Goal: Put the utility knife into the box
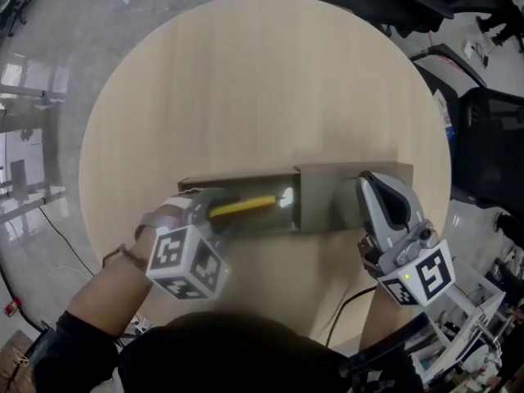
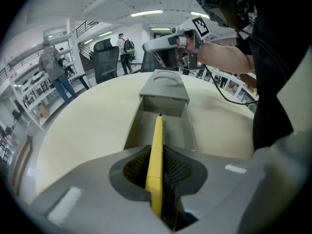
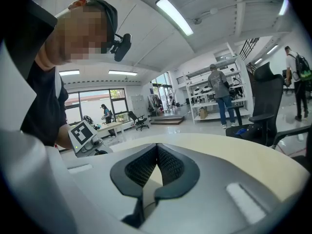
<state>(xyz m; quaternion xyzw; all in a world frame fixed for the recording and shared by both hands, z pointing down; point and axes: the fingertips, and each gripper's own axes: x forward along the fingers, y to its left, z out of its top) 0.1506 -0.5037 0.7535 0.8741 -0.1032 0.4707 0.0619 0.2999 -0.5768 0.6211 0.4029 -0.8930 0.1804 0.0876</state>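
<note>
A round pale table (image 1: 246,80) is seen from above. At the left, the left claw (image 1: 214,213) is clamped on the rear of a yellow utility knife (image 1: 246,205), with its pads pressing on both flat sides. The knife points rightward, lined up with the open part of a long grey box (image 1: 237,181). It hangs over or just inside that trough, and whether it touches the box floor cannot be told. Its tip aims at the covered end of the box, further right. There the right claw (image 1: 370,180) lies over the cover with its jaws together and nothing between them. Whether it bears down on the box is unclear. Likely risks follow from this. If the knife is let go while tilted or above the floor, it may bounce and come to rest across a side wall, half out. The left claw looks broad beside the narrow trough, so it may catch a wall and drag the box. On the smooth table the box would slide unless the right claw pins it. Pushed too far right, the tip may jam against the cover's edge.
</note>
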